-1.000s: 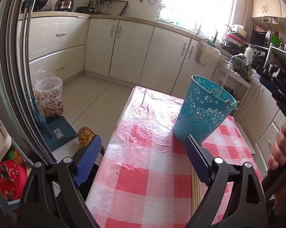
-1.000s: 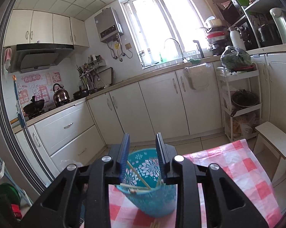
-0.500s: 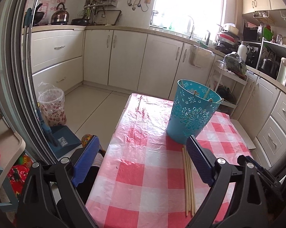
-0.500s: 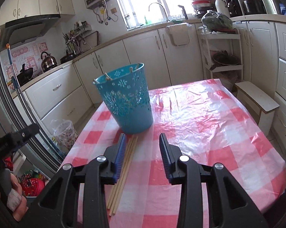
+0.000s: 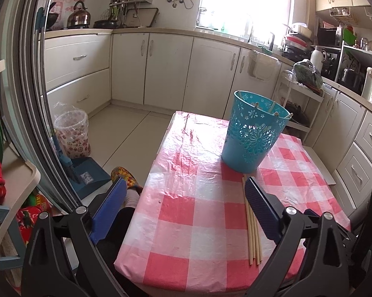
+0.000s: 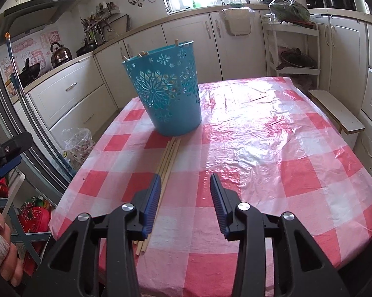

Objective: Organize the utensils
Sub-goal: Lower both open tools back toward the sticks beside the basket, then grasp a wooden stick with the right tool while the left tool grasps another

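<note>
We have both grippers hovering over the near end of the table with the red-and-white checked plastic tablecloth (image 6: 272, 148), neither holding anything.

Right gripper (image 6: 184, 198): jaws apart, nothing between them. Its left pad sits just beside the loose bundle of pale wooden chopsticks (image 6: 170, 156), which lie flat on the cloth, far ends reaching the foot of the turquoise cut-out plastic basket (image 6: 166, 94). A few chopsticks already stand inside it, tips showing over the rim.

Left gripper (image 5: 186, 210): jaws wide apart, empty, out over the table's left edge. The same chopsticks (image 5: 252, 225) run just inside its right pad; basket (image 5: 254, 133) beyond.

Our read: next step is picking from the flat bundle and dropping into the basket.

Risks:
- Right gripper is offset to the right of the bundle. Closing here grabs air or nudges the sticks sideways.
- Sticks are thin, touching each other, flat on glossy wrinkled plastic. Pads could pinch one and roll the rest, or snag the cloth and drag it.
- Dragged cloth shifts the basket; it looks light and tall, so it may tip and spill what's in it.
- Near ends lie close to the table edge; a push toward us could send them off.
</note>
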`<state>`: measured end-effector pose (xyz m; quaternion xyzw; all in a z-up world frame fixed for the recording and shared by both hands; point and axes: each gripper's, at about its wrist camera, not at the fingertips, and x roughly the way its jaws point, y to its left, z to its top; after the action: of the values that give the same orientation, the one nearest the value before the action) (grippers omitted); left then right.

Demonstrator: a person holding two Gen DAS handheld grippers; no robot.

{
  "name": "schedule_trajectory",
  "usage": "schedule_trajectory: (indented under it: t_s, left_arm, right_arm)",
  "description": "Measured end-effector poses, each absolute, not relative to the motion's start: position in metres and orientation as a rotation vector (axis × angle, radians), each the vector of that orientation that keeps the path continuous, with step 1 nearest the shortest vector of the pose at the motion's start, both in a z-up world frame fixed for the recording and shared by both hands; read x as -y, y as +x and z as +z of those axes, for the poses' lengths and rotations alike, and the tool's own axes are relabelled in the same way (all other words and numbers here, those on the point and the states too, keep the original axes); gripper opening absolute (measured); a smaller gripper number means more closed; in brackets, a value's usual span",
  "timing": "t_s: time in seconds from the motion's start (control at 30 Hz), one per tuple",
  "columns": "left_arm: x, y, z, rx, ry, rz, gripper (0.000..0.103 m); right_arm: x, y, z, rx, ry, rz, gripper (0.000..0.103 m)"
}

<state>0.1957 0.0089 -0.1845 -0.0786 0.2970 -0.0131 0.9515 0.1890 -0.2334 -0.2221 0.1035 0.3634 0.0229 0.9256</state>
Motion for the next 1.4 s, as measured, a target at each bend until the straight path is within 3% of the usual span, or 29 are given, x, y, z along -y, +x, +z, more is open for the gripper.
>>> schedule_trajectory:
  t_s: [0.27,0.37,0.77,0.87,1.0,1.23,1.4]
  left_arm:
    - [-0.013,0.2,-0.199,-0.652,-0.152,-0.006,0.092]
    - [-0.012,0.201,-0.202,-0.663,-0.145,-0.004,0.092]
    - [-0.005,0.213,-0.217,-0.723,-0.14,-0.025,0.093]
    - [0.003,0.223,-0.22,-0.755,-0.144,-0.064,0.093]
    - [0.031,0.249,-0.229,-0.804,-0.112,-0.125,0.093]
    - [0.085,0.298,-0.267,-0.917,-0.028,-0.161,0.093]
    - [0.103,0.315,-0.286,-0.97,0.047,-0.119,0.092]
  right_arm:
    - [0.214,0.24,-0.25,-0.885,0.184,0.048,0.04]
    - [0.209,0.258,-0.26,-0.923,0.171,0.035,0.032]
    - [0.203,0.279,-0.266,-0.963,0.075,0.067,0.027]
    - [0.206,0.273,-0.265,-0.969,-0.036,0.102,0.016]
    - [0.229,0.264,-0.262,-0.994,-0.071,0.132,0.014]
    - [0.272,0.255,-0.264,-0.982,0.169,0.148,0.015]
    - [0.272,0.256,-0.264,-0.975,0.204,0.164,0.019]
